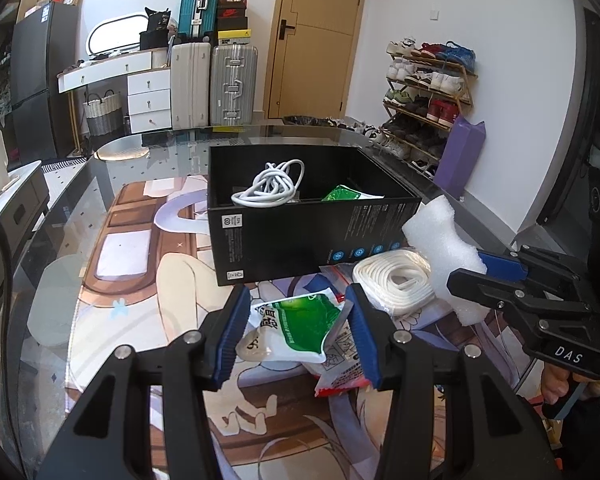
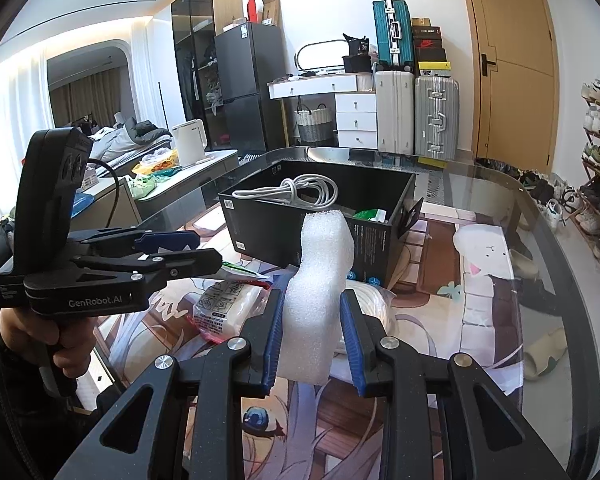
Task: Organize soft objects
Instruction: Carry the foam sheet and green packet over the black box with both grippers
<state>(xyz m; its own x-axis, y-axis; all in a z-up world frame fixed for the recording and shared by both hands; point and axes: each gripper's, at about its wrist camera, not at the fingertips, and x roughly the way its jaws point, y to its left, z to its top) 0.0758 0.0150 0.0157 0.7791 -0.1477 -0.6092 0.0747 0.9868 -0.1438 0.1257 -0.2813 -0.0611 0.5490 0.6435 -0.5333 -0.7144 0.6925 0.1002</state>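
Before the black box (image 1: 300, 216), left jaws gape over packets (image 1: 296, 328); right jaws clamp foam (image 2: 320, 292).

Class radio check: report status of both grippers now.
Right gripper shut on foam piece. Left gripper open over green packet. Black box ahead, unobstructed.

Lower part of green-and-white pouch (image 1: 296, 328) being hidden behind left gripper (image 1: 296, 336) jaws in left wrist view. Red-edged packet (image 1: 340, 364) being partly covered by pouch and right jaw; print too small to be read. Second green packet (image 1: 342, 193) inside black box (image 1: 300, 236) being largely hidden by box wall. Base of white foam piece (image 2: 320, 292) being cut off behind right gripper (image 2: 314, 340) in right wrist view. White strap coil (image 2: 374, 300) being mostly hidden behind foam.
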